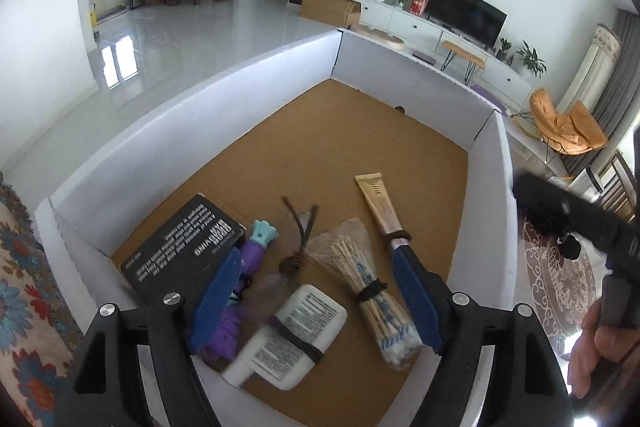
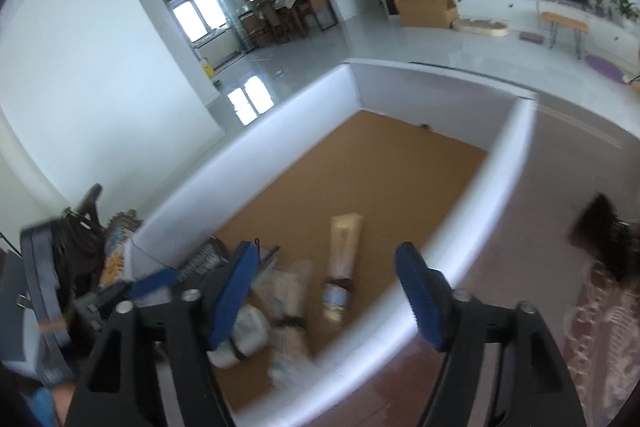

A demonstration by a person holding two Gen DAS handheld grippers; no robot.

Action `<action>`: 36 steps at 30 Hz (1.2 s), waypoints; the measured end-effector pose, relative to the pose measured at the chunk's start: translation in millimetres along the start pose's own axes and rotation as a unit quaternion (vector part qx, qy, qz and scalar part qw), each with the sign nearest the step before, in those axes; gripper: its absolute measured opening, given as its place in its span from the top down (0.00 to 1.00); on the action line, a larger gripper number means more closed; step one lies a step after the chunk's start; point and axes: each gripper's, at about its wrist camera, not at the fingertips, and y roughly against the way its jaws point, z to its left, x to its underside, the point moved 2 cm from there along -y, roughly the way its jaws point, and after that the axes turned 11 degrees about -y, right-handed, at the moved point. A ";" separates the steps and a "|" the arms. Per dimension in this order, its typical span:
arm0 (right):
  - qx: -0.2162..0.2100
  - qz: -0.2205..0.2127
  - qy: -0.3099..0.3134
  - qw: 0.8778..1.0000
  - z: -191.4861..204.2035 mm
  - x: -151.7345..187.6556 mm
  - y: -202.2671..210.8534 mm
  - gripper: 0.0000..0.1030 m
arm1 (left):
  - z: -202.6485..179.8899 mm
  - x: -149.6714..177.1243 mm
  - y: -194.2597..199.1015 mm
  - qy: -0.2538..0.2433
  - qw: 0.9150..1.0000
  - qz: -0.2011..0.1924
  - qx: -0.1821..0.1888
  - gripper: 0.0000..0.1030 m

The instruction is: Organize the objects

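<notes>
A white-walled box (image 1: 208,99) with a cork-brown bottom holds a black booklet (image 1: 182,251), purple toy (image 1: 248,251), white bottle (image 1: 296,331), cotton-swab bundle (image 1: 372,291) and tan tube (image 1: 378,203).

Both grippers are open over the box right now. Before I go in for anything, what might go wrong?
1. The items are packed close: the white bottle lies against the cotton swab bundle, so the open left hand-held gripper may catch two things.
2. The loose hair tie could snag on a finger.
3. The right hand-held gripper hangs over the box's white wall, and its view is blurred; a descent may hit the rim.
</notes>
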 end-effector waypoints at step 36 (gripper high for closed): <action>0.289 -0.023 -0.086 0.953 -288.1 181.2 180.5 0.00 | -275.1 128.5 -25.5 -0.163 0.980 0.019 0.113 0.07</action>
